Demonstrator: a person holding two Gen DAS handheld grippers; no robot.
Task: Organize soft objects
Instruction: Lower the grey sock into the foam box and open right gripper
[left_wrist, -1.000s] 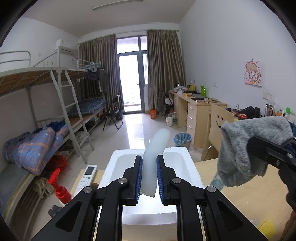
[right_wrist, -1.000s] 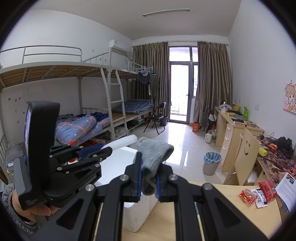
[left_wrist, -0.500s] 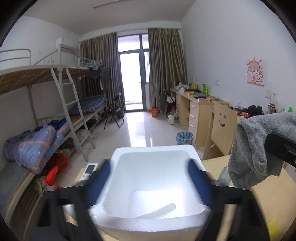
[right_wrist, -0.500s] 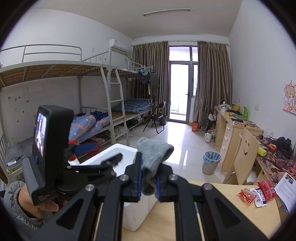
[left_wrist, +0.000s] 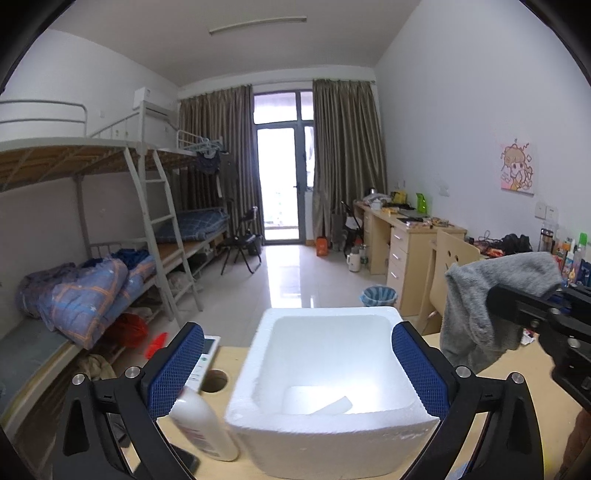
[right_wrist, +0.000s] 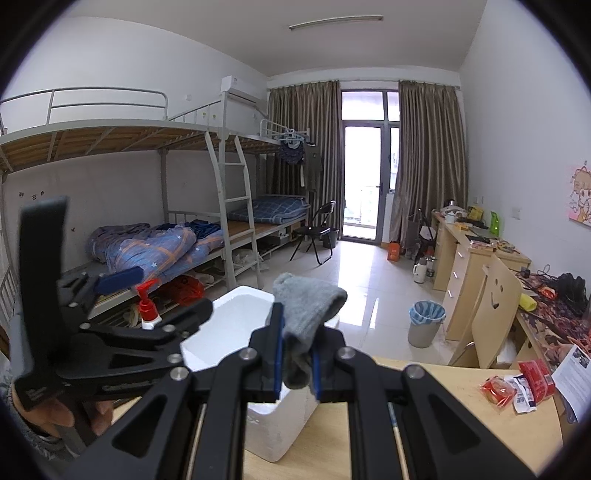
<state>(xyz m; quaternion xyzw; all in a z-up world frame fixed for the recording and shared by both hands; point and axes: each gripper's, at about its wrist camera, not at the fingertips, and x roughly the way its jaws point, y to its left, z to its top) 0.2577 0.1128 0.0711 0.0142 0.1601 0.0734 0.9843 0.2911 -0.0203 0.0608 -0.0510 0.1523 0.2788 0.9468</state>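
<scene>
Left wrist view: my left gripper is opening its jaws wide with nothing between them, above the foam box holding a white strip. I'm pinching the grey sock mid-length in the right gripper beside the box; it's drooping, so I'm judging it light, limp and safe to squeeze.

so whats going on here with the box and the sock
A person holds a gripper in each hand over a desk. The left gripper is opening, nothing between its jaws, and it hangs over a white foam box with a pale foam strip lying inside. The right gripper is shut on a grey sock, held beside the box and not yet in it.
</scene>
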